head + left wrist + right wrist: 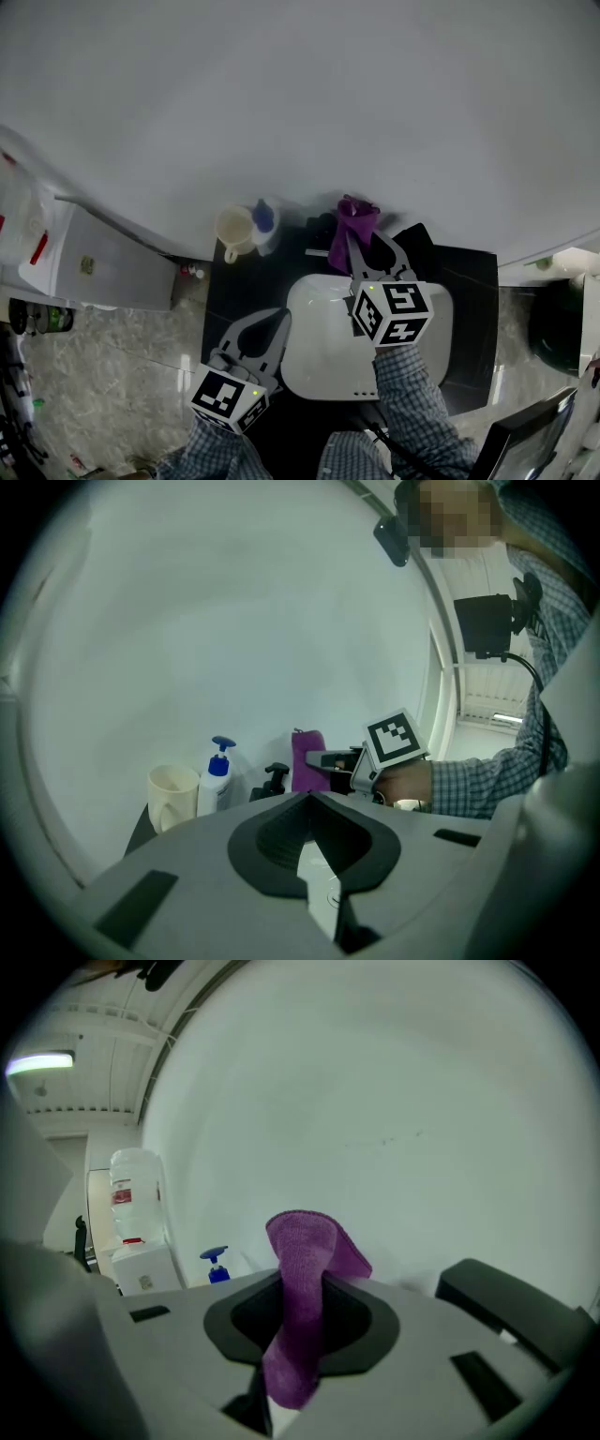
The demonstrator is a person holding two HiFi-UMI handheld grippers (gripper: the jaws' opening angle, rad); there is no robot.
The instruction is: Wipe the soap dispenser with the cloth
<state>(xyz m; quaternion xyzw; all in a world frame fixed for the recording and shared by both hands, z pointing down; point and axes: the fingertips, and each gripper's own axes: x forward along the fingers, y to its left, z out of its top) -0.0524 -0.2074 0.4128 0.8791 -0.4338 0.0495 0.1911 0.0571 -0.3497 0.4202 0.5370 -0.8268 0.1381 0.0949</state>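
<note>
The soap dispenser (pixel 263 223), a white bottle with a blue pump, stands at the back left of the black counter, next to a cream mug (pixel 234 230). My right gripper (pixel 366 246) is shut on a purple cloth (pixel 352 223) above the back of the sink, well to the right of the dispenser. In the right gripper view the cloth (pixel 300 1307) sticks up between the jaws, and the dispenser (pixel 216 1267) shows far left. My left gripper (pixel 277 317) is shut and holds nothing, near the sink's left rim. Its view shows the dispenser (pixel 217 778) and the cloth (pixel 307 759).
A white basin (pixel 319 370) is set in the black counter (pixel 469 281), with a black faucet (pixel 322 225) behind it. A white wall rises directly behind. A water cooler (pixel 94 262) stands left and a dark bin (pixel 562 328) right.
</note>
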